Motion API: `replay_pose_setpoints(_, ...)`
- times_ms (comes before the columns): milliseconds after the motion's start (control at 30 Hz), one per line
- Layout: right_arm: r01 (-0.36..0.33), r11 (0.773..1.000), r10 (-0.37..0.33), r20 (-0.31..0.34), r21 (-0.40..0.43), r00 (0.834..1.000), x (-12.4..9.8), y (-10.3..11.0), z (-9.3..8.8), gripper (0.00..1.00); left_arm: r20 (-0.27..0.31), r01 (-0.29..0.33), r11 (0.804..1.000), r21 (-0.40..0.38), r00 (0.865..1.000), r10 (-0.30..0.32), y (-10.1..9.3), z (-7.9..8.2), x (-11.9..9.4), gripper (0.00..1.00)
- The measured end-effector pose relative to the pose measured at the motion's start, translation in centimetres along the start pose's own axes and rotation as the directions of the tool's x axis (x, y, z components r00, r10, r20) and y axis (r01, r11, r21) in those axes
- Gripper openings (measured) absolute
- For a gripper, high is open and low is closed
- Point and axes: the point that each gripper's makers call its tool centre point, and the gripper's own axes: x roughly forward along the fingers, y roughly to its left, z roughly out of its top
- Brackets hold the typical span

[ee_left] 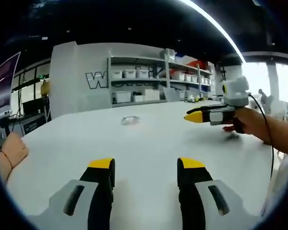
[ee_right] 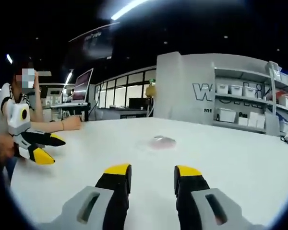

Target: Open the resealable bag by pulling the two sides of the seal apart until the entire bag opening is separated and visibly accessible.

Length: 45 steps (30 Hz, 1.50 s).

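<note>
A small clear resealable bag (ee_left: 130, 120) lies flat on the white table (ee_left: 149, 139), well ahead of my left gripper (ee_left: 146, 165), which is open with nothing between its yellow-tipped jaws. In the right gripper view the bag (ee_right: 158, 142) looks pinkish and sits just beyond my right gripper (ee_right: 152, 171), also open and holding nothing. A hand holds the right gripper (ee_left: 201, 116) low over the table, to the right of the bag. At the far left of the right gripper view is the left gripper (ee_right: 44, 147), its jaws spread.
A person's forearm (ee_right: 62, 125) rests on the table edge, its hand (ee_left: 9, 153) in the left gripper view. Shelves with white bins (ee_left: 144, 81) stand behind the table. A monitor (ee_right: 82, 86) sits on a desk farther back.
</note>
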Motion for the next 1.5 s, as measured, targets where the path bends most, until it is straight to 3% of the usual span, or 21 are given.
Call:
replay_pose_setpoints(500,-0.008,0.999,0.007,-0.03,-0.033,1.0,1.8,-0.6,-0.3,0.29,-0.007,0.003,1.0,-0.002,1.0,-0.003,0.0,-0.1,0.2,0.52)
replay_pose_setpoints(1000,0.012,0.998,-0.015,-0.055,-0.063,0.998,6.2,-1.9,-0.8,0.27,-0.009,-0.002,1.0,-0.005,1.0,0.002,0.1,-0.2,0.2,0.52)
replay_pose_setpoints(1500,0.01,0.998,-0.013,-0.062,-0.06,0.998,6.5,-2.2,-1.0,0.26,-0.009,0.002,1.0,-0.009,1.0,-0.002,0.2,-0.2,0.1,0.52)
